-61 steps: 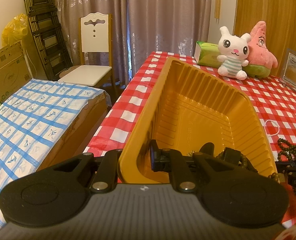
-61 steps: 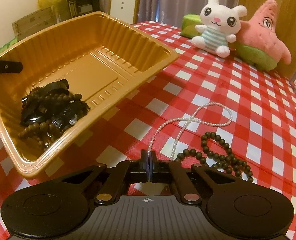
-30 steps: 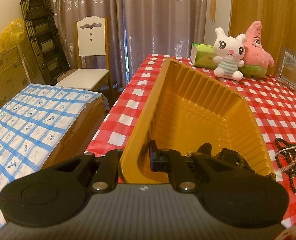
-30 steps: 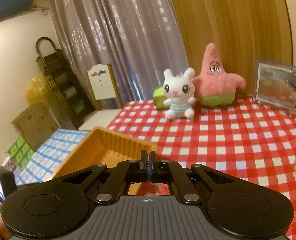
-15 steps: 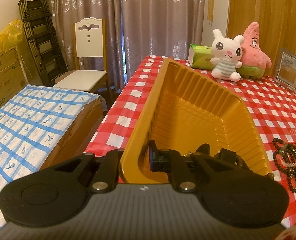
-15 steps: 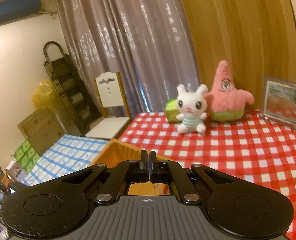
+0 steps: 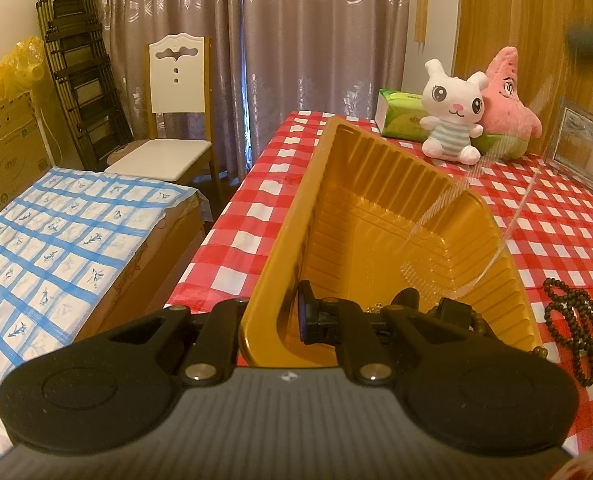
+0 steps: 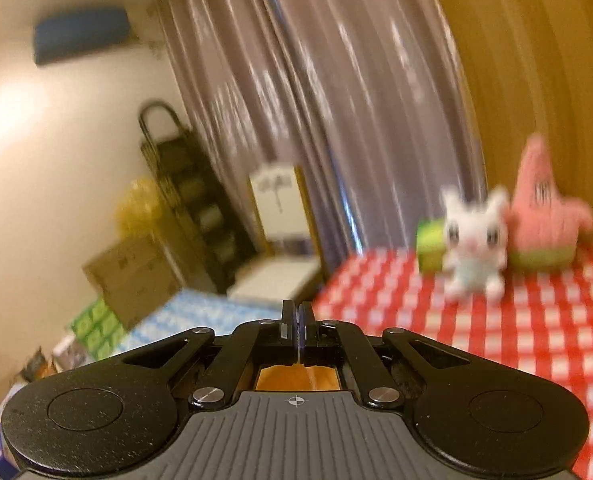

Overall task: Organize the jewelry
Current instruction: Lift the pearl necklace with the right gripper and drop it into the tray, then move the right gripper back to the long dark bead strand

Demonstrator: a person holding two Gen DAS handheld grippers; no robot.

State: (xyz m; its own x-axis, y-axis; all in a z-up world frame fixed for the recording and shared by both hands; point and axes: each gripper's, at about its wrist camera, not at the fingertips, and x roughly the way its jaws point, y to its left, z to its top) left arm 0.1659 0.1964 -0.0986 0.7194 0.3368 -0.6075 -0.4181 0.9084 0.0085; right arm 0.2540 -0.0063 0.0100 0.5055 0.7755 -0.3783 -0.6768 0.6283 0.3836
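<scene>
In the left wrist view my left gripper (image 7: pixel 274 322) is shut on the near left rim of the gold plastic tray (image 7: pixel 376 216), one finger inside and one outside. Dark bead jewelry (image 7: pixel 452 314) lies in the tray's near end. A white pearl necklace (image 7: pixel 436 216), blurred by motion, hangs down over the tray from the upper right, where a dark blur of the right gripper (image 7: pixel 590 40) shows. A dark bead string (image 7: pixel 576 320) lies on the checkered cloth right of the tray. In the right wrist view my right gripper (image 8: pixel 297 316) is shut, high above the tray (image 8: pixel 296 378).
A red-and-white checkered table (image 7: pixel 556 216) carries a white bunny plush (image 7: pixel 452 112), a pink star plush (image 7: pixel 504 92), a green tissue pack (image 7: pixel 400 118) and a picture frame (image 7: pixel 584 148). Left of the table stand a chair (image 7: pixel 172 120), a covered box (image 7: pixel 56 232) and folded ladders (image 7: pixel 76 68).
My right gripper has lifted the pearl necklace off the cloth and swung it over the tray; its view is now blurred. The left gripper keeps its hold on the tray rim.
</scene>
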